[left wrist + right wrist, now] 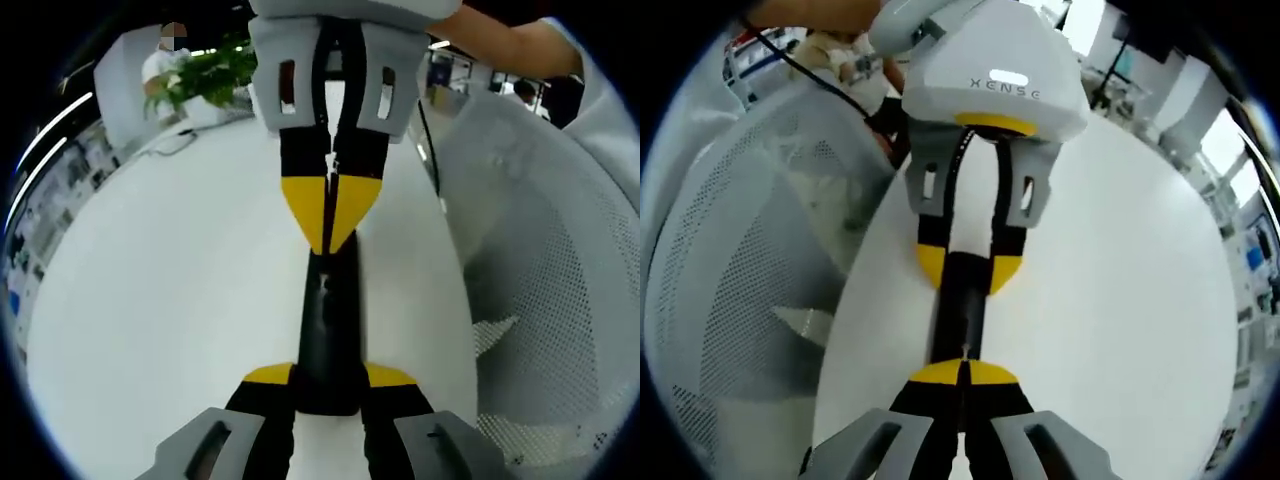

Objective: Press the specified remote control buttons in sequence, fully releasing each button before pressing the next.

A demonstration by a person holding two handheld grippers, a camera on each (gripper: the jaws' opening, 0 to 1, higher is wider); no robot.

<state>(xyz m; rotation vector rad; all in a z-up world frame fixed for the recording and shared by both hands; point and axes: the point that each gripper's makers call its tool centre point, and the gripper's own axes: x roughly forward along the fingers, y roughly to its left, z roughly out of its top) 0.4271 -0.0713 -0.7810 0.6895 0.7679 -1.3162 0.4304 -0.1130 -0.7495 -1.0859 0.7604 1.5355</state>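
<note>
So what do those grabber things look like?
Each gripper has grey slotted arms ending in black jaws with yellow tips. The left gripper carries a white box marked XENSE, with a black cable trailing behind it. The right gripper looks much the same.

Left tongs (328, 385) spread apart at the bottom of the left gripper view, yellow tips clamped on either side of a black bar. Right tongs (962, 372) pressed together, yellow tips meeting in a point, touching down on top of that bar. Seen head-on opposite each other in both views. Bare forearm (515, 45) reaching in behind the right tongs.
</note>
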